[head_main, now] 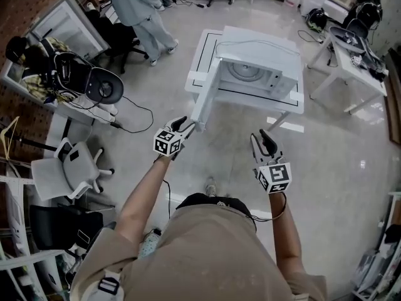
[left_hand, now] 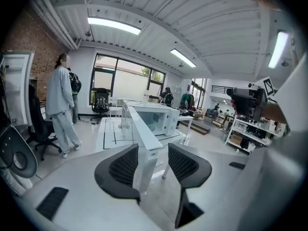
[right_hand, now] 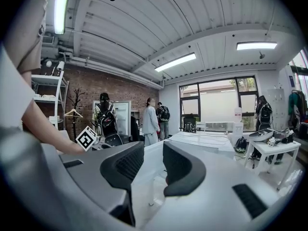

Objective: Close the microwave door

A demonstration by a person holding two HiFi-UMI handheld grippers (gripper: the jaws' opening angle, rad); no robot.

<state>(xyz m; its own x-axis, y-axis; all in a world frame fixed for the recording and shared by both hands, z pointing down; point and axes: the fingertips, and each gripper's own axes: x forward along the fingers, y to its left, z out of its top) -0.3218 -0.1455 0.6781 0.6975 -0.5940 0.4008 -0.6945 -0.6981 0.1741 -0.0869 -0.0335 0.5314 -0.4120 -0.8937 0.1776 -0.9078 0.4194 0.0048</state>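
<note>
A white microwave [head_main: 257,74] stands on a white table [head_main: 207,49], its door [head_main: 203,96] swung out towards me on the left. My left gripper [head_main: 187,126] is at the door's free end. In the left gripper view the door's edge [left_hand: 144,143] stands between the open jaws of the left gripper [left_hand: 153,163], and the pads do not press on it. The oven cavity [left_hand: 161,117] shows behind. My right gripper [head_main: 263,142] hovers in front of the table, right of the door, touching nothing. In its own view the right gripper [right_hand: 151,165] is open with nothing between the fingers.
A person [head_main: 141,11] stands beyond the table at the left. Office chairs [head_main: 69,168] and a cluttered desk [head_main: 37,68] line the left side. A white side table [head_main: 354,68] stands at the right. A black cable [head_main: 135,115] lies on the floor.
</note>
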